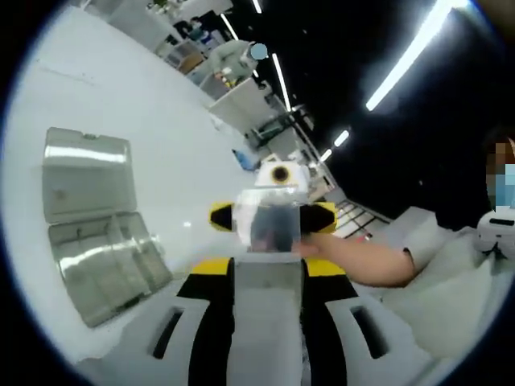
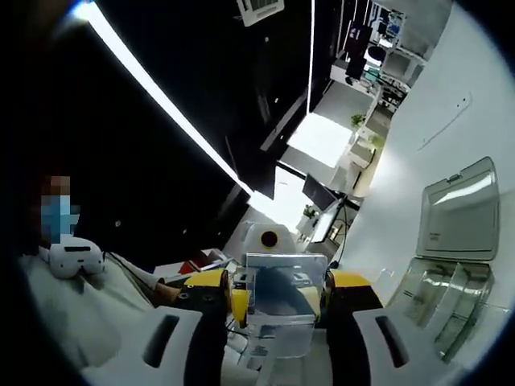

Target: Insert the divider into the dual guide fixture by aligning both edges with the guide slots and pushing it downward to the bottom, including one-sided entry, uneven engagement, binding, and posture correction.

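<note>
left gripper clamped on clear divider, held up off the table | right gripper clamped on the same divider from the opposite edge | clear box open, lid up, on white table, well apart from divider | box at right in right gripper view | person's forearm behind divider

One clear divider, one open clear plastic box, two tools, one person.
</note>
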